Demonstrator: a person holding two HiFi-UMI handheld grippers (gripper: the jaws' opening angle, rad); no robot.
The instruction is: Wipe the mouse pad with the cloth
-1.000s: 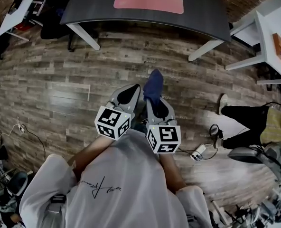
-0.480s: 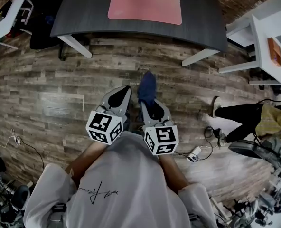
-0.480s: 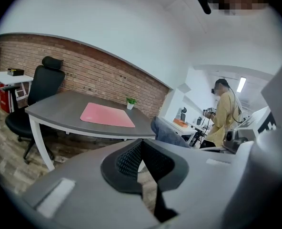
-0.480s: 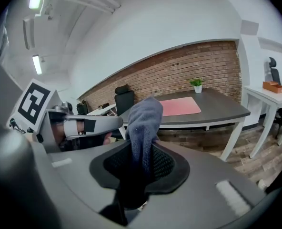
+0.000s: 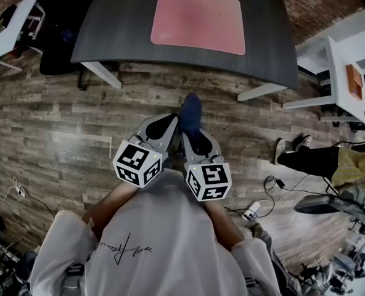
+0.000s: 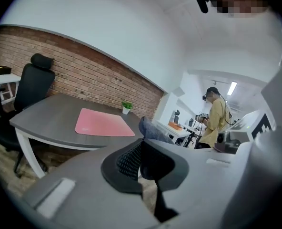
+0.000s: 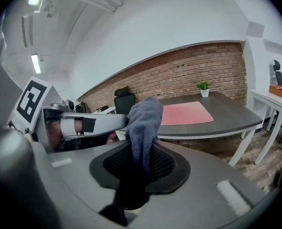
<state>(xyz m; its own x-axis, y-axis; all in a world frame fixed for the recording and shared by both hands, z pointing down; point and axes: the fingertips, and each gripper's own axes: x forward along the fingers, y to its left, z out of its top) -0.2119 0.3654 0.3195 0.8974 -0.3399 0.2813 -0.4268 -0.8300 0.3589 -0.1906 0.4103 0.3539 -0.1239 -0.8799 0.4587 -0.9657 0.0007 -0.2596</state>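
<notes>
Jaws of the right gripper (image 5: 192, 127) pinch a dark blue cloth (image 5: 190, 111); the left gripper's (image 5: 165, 126) sit nearly together, empty. Both hang well short of the dark grey desk (image 5: 108, 29) bearing the pink rectangular mouse pad (image 5: 198, 21), so step closer, then press the cloth flat.

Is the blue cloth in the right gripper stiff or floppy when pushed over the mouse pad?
Probably floppy: the cloth curls in soft folds above the shut right gripper. Likely light, held by one pinch. It may bunch on the mouse pad.
</notes>
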